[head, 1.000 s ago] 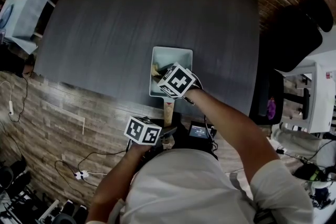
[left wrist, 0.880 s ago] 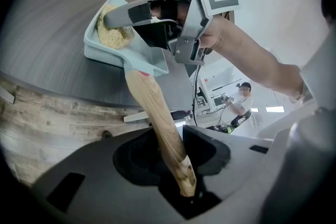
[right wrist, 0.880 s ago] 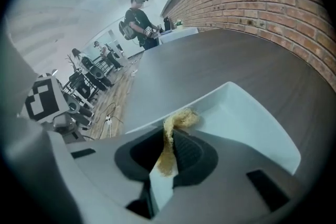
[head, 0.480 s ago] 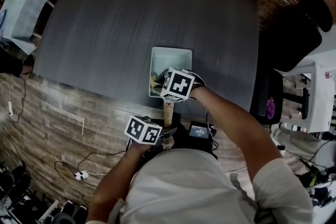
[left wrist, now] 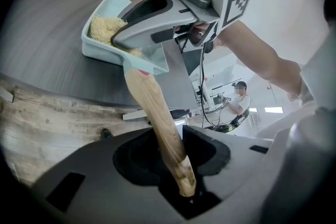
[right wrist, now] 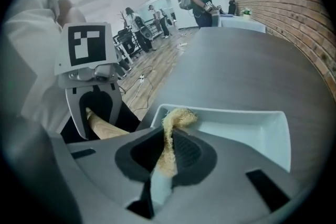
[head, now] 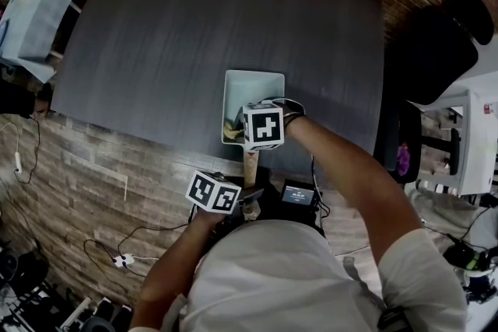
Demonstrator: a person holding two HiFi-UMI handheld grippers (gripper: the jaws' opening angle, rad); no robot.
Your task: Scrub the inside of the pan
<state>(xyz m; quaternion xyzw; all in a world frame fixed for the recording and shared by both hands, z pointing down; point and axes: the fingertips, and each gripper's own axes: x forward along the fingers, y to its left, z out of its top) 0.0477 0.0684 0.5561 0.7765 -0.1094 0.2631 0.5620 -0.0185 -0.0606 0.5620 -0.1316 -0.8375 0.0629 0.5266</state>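
Head view has the pan (head: 261,85) at the near edge of the table (head: 194,27), left gripper (left wrist: 181,162) clamped on its handle (left wrist: 156,113), right gripper (right wrist: 164,162) pinching what looks like a scourer (right wrist: 177,118), which hard strokes could pull free.

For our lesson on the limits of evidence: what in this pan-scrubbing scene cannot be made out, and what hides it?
Head view: the pan's near end and most of the scrubber, hidden under the right gripper.
Left gripper view: much of the pan floor, behind the right gripper's body.
Right gripper view: where the wooden handle joins the pan, behind that gripper's own body.
All views: dirt in the pan, too small to tell.
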